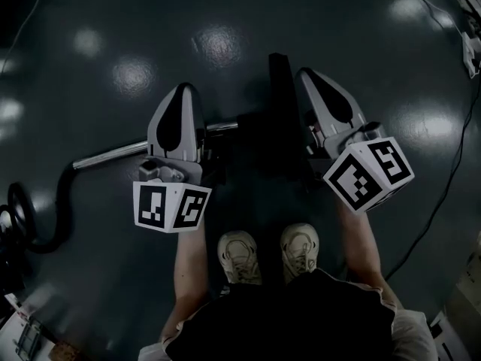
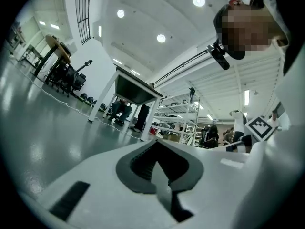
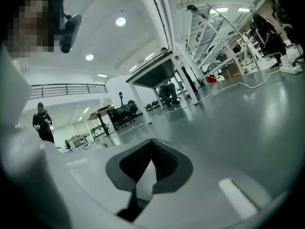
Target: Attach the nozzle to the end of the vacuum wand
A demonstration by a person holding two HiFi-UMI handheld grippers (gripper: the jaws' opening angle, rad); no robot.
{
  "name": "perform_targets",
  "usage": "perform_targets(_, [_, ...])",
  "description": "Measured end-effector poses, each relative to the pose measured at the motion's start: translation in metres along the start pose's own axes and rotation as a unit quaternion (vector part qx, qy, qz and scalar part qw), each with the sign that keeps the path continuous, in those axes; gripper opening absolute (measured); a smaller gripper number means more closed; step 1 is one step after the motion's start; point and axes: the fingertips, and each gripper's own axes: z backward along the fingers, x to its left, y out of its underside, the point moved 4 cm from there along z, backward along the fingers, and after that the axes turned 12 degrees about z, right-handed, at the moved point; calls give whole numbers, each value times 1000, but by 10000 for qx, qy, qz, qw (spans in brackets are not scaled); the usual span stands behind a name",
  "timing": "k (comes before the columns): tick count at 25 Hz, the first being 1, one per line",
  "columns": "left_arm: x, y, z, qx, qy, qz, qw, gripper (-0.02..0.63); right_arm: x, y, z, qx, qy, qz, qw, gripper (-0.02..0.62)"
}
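Observation:
The head view looks down on a dark floor. The chrome vacuum wand (image 1: 113, 155) lies on it at the left, and its far end passes behind my left gripper (image 1: 183, 90). A black hose (image 1: 62, 205) curves off the wand's near end. A long dark piece, possibly the nozzle (image 1: 281, 96), lies between the grippers. My right gripper (image 1: 307, 74) is held beside it. Both grippers are raised off the floor and shut with nothing in them. In the left gripper view (image 2: 156, 168) and the right gripper view (image 3: 151, 163) the pads meet, and neither the wand nor the nozzle shows.
The person's shoes (image 1: 240, 254) stand below the grippers. A black vacuum body (image 1: 11, 220) sits at the left edge. A cable (image 1: 451, 168) runs over the floor at the right. A table (image 2: 136, 92) and office chairs (image 2: 66, 78) stand far off.

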Motion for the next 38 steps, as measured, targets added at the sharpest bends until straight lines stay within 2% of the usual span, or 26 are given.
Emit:
perform_targets(4, [-4, 7, -2, 77, -112, -390, 9991, 2, 7, 0, -3, -164, 106, 470, 9987, 8])
perform_targets(7, [1, 16, -5, 223, -200, -249, 9992, 2, 5, 7, -6, -65, 220, 589, 9980, 8])
perform_targets(11, [11, 24, -8, 395, -183, 5, 9991, 9, 1, 21, -15, 158, 193, 467, 9986, 8])
perform_targets(17, [10, 16, -16, 150, -57, 30, 9999, 1, -11, 32, -27, 190, 273, 184, 9993, 8])
perform_targets(22, [20, 11, -30, -24, -108, -133, 9998, 0, -23, 20, -45, -124, 346, 149, 9992, 8])
perform_targets(26, [23, -4, -34, 26, -308, -186, 9994, 0, -28, -6, -42, -199, 520, 130, 9984, 8])
perform_targets(28, [14, -37, -38, 23, -463, -399, 9981, 0, -25, -37, -34, -107, 667, 210, 9975, 8])
perform_targets(31, [-30, -126, -50, -115, -588, -585, 9965, 0, -14, -122, -4, -19, 819, 237, 9964, 7])
perform_targets(35, [-135, -268, -61, -168, -420, -697, 9965, 0, 24, -276, 54, 5, 1076, 217, 9940, 6])
perform_targets(38, [-233, -389, -80, -160, -271, -670, 9973, 0, 68, -421, 89, -70, 1196, 223, 9926, 7])
